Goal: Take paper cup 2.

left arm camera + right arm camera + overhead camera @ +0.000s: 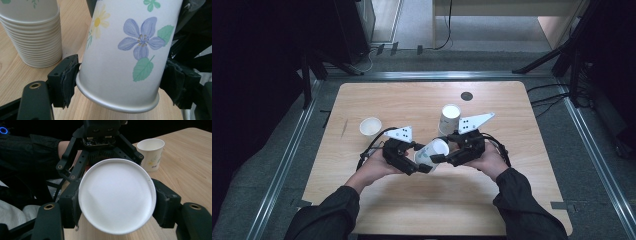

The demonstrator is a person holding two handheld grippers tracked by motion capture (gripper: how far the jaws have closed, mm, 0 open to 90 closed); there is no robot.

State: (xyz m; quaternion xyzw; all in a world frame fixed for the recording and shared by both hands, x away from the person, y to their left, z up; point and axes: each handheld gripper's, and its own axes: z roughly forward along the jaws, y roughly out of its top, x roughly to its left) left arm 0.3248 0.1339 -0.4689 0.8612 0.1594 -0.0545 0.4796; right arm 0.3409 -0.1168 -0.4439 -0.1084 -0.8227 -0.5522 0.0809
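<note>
Lying tilted above the table [377,100], a flowered paper cup [432,152] is clamped from both sides by the left gripper [424,157] and the right gripper [439,156].

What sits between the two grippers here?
A flowered paper cup spans the gap between the left gripper and the right gripper in the high view. Each gripper view shows its own jaws pressed on that cup.
</note>
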